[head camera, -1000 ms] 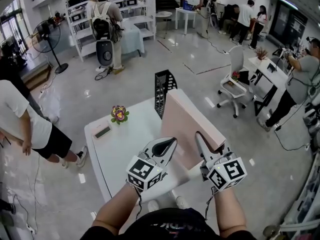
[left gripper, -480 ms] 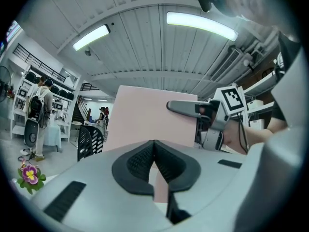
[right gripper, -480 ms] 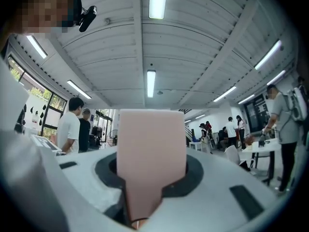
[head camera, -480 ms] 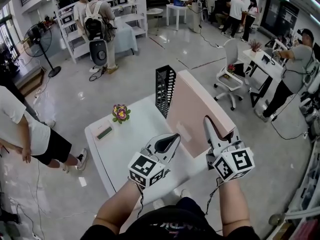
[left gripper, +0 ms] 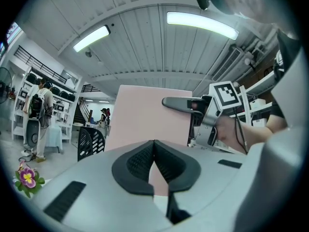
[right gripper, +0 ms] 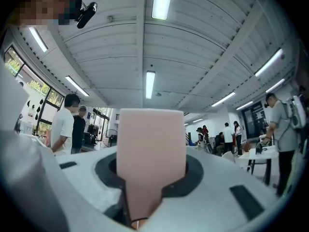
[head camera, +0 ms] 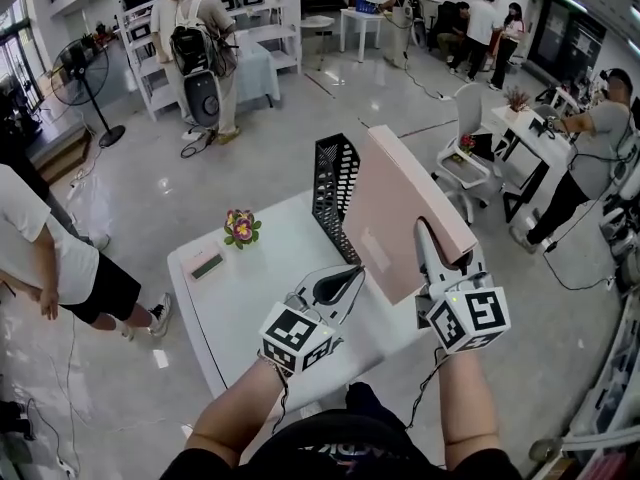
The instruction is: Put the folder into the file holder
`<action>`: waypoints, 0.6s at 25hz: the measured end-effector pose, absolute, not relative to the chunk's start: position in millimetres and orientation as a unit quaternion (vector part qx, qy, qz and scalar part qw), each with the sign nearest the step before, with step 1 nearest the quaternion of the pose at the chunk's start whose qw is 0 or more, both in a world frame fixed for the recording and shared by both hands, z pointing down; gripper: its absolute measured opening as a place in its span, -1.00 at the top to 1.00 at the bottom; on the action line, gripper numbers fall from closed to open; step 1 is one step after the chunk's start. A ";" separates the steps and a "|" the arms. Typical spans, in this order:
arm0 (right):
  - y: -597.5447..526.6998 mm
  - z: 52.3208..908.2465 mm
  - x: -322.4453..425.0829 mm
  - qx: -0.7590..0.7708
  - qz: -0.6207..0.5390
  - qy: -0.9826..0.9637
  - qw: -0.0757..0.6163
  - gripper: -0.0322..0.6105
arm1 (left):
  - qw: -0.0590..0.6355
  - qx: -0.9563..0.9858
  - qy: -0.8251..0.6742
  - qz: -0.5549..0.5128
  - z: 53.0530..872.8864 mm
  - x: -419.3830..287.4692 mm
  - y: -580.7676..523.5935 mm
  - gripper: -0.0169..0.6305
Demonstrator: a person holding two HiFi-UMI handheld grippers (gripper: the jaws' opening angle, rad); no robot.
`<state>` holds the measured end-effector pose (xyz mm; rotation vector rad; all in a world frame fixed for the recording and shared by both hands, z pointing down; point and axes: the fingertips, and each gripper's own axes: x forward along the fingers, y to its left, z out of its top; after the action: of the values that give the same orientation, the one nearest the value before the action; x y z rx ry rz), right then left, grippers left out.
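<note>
Your left gripper (head camera: 352, 271) is nearest to you, in front of the file holder (head camera: 335, 183) and over the white table (head camera: 240, 298). Its jaws are clenched together with nothing between them. Its tip sits just beside the lower edge of the folder (head camera: 400, 208); you cannot tell from any view whether it touches.

Your right gripper (head camera: 425, 240), to the near right of the file holder, is grasping the folder by its near edge. The right gripper view shows the pink board filling the gap between the jaws.

The folder stands on edge and is tilted. Its long axis runs from your right gripper up and away toward the file holder, and its broad pink face is turned to the left. Its far upper corner rises above the file holder's top, just to the right of it. The folder is not in the file holder.

Hidden or unclear:
- The folder covers the file holder's right side and the table behind it.
- One jaw of the right gripper is behind the folder in the head view.
- Whether the folder's lower edge rests on the table cannot be made out.
- A small flat grey object (head camera: 205, 263) lies left of the file holder, too small to identify. A flower (head camera: 239, 228) stands beside it.

Change since one second ago: the folder is steeper and its far corner is higher against the file holder. The left gripper has kept its place.
</note>
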<state>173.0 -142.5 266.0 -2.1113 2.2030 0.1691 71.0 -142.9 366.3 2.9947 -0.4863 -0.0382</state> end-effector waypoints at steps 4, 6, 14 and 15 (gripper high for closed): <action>-162.9 269.4 185.7 -0.690 0.055 0.721 0.039 0.45 | 0.056 0.984 -0.169 -0.012 369.5 81.7 -154.3 0.94; -174.8 269.3 193.5 -0.688 0.053 0.723 0.038 0.45 | 0.057 0.983 -0.174 -0.011 370.1 87.6 -161.1 0.94; -226.4 268.4 210.9 -0.672 0.039 0.738 0.047 0.45 | 0.063 0.978 -0.199 -0.003 373.6 102.9 -189.8 0.94; -232.5 269.9 209.9 -0.669 0.038 0.741 0.048 0.45 | 0.064 0.977 -0.203 -0.002 375.3 102.9 -193.4 0.94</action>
<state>209.9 -232.5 269.9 -2.0406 2.2588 0.1152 102.9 -193.4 375.3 2.9510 -0.6133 -0.0065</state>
